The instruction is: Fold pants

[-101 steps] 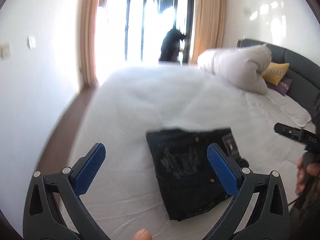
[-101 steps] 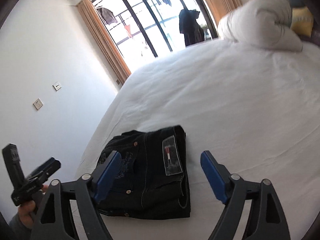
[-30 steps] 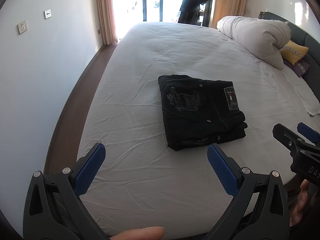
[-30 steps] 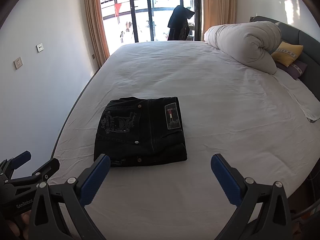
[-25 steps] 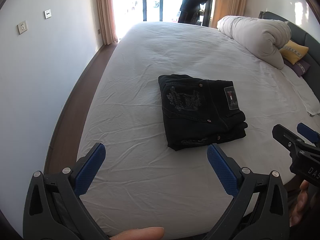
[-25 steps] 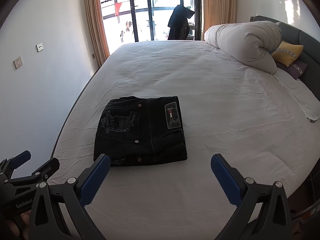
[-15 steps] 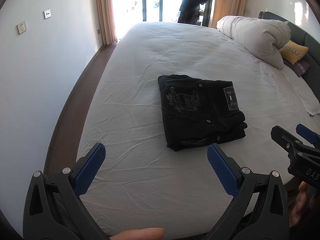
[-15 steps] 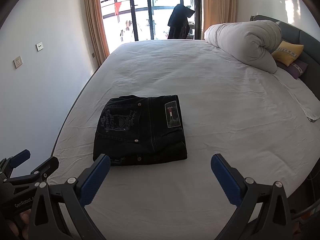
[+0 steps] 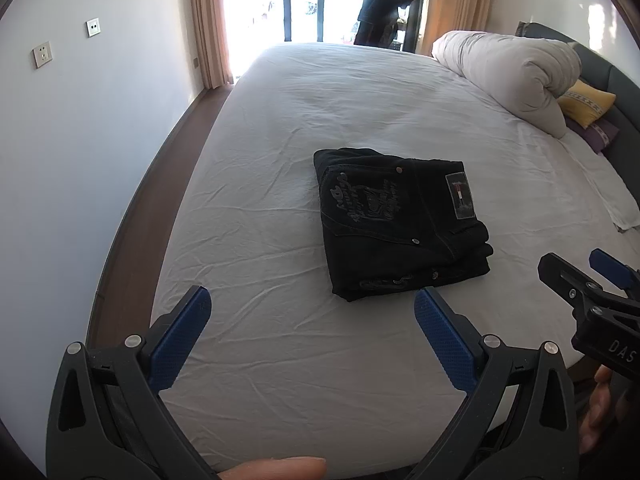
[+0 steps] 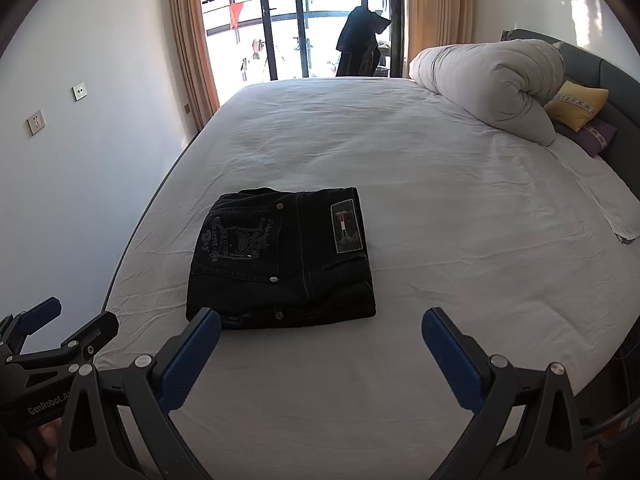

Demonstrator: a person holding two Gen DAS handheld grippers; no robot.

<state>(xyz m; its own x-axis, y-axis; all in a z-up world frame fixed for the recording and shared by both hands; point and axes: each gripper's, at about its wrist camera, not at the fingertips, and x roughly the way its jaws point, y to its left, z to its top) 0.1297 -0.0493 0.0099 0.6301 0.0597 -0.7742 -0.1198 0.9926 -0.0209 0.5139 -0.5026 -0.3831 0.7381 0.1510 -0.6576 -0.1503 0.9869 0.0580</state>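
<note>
A: Two claws, both spread wide, nothing between the blue pads of either. Left claw (image 9: 312,336) and right claw (image 10: 320,354) are both held off the near edge of the bed (image 10: 460,208), clear of the cloth.

B: Where are the pants relative to them?

A: Pants (image 10: 280,258) lie as a compact dark rectangle on the bed sheet, forward of both claws, apart from each. In the left wrist view the pants (image 9: 400,224) sit ahead and to the right of the left claw's centre line; the near-right corner of the stack lines up just beyond the right-hand pad. In the right wrist view they sit ahead and to the left, with the near-left corner just past the left-hand pad.

B: So between the two claws. Long axis?

A: Nearly square; slightly wider across than deep, the waistband patch on the side toward the rolled duvet (image 10: 488,88). Layered edges show on the near side.

B: Which claw is nearer?

A: Cannot separate them with confidence. Judgement: fold looks complete, no further grasp seems called for.
</note>
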